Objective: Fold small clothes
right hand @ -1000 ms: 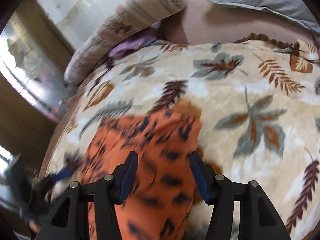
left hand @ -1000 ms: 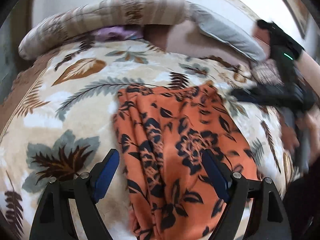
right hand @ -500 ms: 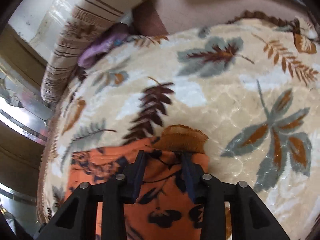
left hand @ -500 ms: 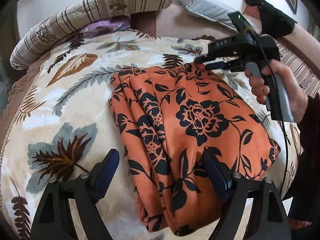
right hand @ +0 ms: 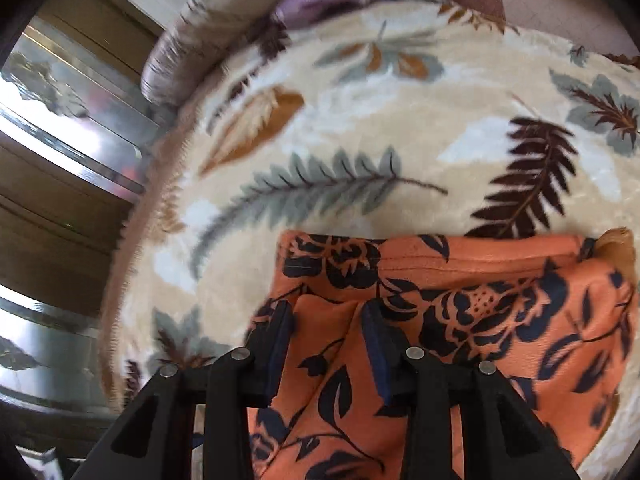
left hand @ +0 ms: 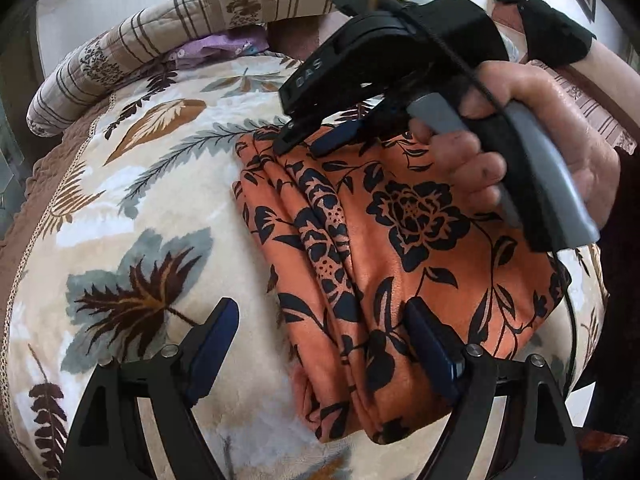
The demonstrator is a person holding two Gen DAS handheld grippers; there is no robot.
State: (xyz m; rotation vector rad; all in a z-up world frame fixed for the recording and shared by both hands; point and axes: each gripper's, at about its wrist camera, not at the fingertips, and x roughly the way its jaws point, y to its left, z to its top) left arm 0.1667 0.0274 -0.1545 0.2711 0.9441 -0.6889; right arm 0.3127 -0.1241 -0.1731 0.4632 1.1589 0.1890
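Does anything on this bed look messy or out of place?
Mostly tidy. The orange floral garment lies folded, but a brownish inner flap pokes out at one far corner, and purple cloth sits bunched under the striped bolster.

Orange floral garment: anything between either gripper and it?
Nothing visible. The left gripper hangs open over the orange floral garment near edge. The right gripper, jaws opening, sits at its far edge, cloth between the fingers.

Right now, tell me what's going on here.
A person is folding an orange flowered garment on a leaf-print blanket. It already lies folded in layers. The right gripper is over its far edge, jaws opening, cloth between them. The left gripper hangs wide open over the near edge, gripping nothing.
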